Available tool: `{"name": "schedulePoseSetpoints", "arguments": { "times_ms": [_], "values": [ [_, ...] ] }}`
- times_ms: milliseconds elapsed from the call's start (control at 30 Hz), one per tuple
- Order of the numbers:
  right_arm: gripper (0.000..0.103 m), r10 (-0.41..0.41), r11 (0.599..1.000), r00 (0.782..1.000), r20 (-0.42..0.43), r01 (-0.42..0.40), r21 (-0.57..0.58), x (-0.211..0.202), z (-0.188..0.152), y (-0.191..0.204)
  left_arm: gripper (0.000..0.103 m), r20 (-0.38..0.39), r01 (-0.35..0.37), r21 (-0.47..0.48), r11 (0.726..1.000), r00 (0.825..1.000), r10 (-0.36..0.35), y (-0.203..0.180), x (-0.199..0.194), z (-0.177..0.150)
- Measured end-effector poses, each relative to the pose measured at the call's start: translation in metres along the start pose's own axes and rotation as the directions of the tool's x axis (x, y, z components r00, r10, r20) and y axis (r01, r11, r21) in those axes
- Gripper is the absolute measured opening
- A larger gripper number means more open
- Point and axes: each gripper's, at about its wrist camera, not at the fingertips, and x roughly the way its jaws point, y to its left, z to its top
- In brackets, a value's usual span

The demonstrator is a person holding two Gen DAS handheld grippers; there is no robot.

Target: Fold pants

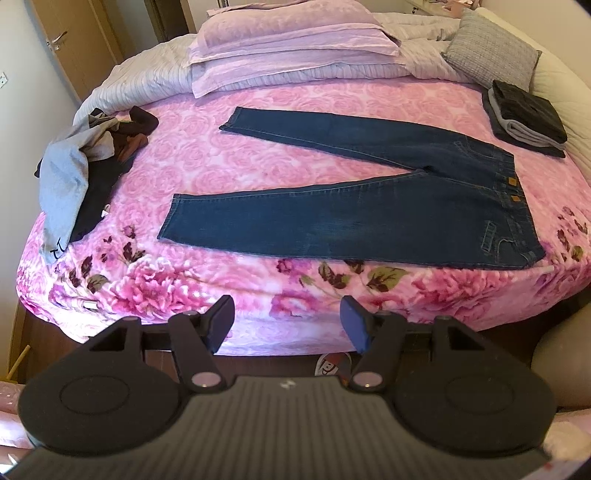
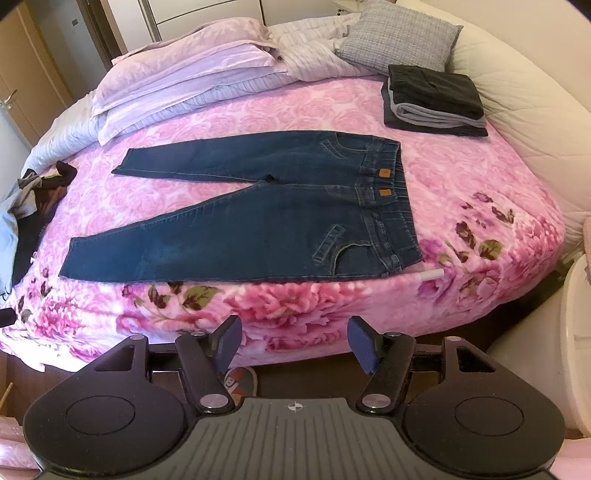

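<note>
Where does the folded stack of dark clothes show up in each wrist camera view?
Left wrist view: folded stack at the far right, beyond the jeans waistband.
Right wrist view: folded stack upper right of centre, beyond the jeans.
Shared landmark: grey cushion just behind the stack.

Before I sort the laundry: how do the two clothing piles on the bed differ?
The pile on the left is a loose, crumpled heap; the stack on the right is neatly folded. The left one shows light grey and brown, the right one mostly black. Both lie on the pink blanket.
</note>
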Motion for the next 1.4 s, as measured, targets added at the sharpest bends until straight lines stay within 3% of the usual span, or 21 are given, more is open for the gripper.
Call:
{"name": "schedulePoseSetpoints", "arguments": {
  "times_ms": [867,1133,1400],
  "values": [
    [0.06,0.009,1.0,1.0,0.004,-0.009,-0.005,0.002,0.006,0.009,0.06,-0.008,-0.003,-0.008,1.0,1.0,0.003,0.004,0.003,0.0],
    [0.06,-0.003,1.0,1.0,0.004,0.003,0.012,0.017,0.025,0.021,0.059,-0.015,0.017,0.007,1.0,1.0,-0.017,0.014,0.024,0.026],
    [0.06,-0.002,0.996,1.0,0.002,0.002,0.085,0.044,0.059,0.03,0.059,-0.023,0.054,0.063,0.997,0.998,-0.052,0.03,0.065,0.078]
  ]
}}
